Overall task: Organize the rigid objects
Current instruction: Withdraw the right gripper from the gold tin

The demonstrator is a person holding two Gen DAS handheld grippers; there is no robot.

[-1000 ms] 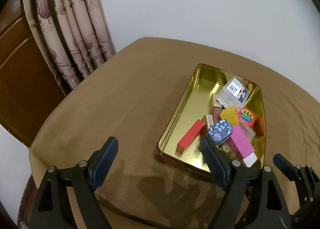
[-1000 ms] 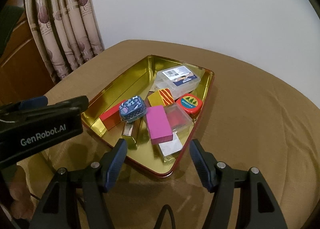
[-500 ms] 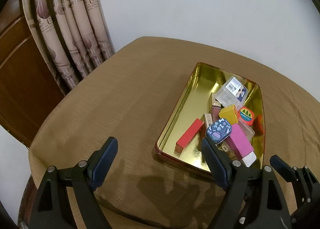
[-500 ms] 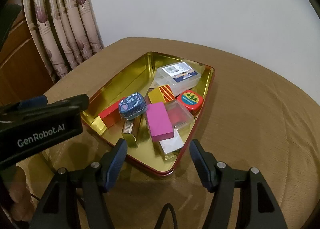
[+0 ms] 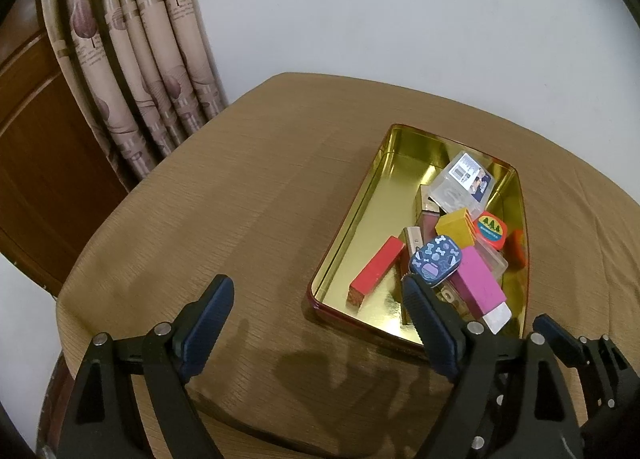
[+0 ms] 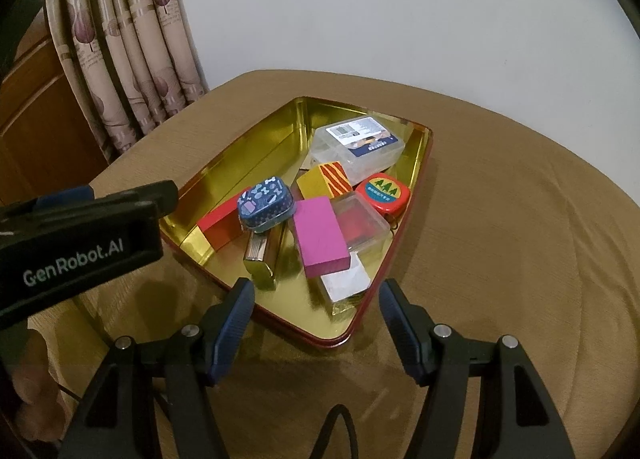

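A gold tin tray (image 5: 360,195) (image 6: 240,163) with a red rim sits on the brown table. It holds a red block (image 5: 378,269) (image 6: 218,225), a blue patterned tin (image 5: 436,259) (image 6: 266,203), a pink block (image 5: 478,285) (image 6: 320,237), a yellow block (image 5: 456,227) (image 6: 326,179), a round red tape measure (image 5: 490,229) (image 6: 384,191) and a clear labelled box (image 5: 464,181) (image 6: 358,143). My left gripper (image 5: 316,303) is open and empty, near the tray's near left corner. My right gripper (image 6: 316,307) is open and empty over the tray's near edge.
A patterned curtain (image 5: 140,59) (image 6: 128,47) and a wooden door (image 5: 36,147) stand to the left. A white wall is behind the table. The left gripper's body (image 6: 80,243) crosses the left of the right wrist view. The table edge (image 5: 68,299) curves near left.
Both grippers have drifted slightly; the tray has shifted a little in both views. Both stay open and empty, and the objects have not moved.
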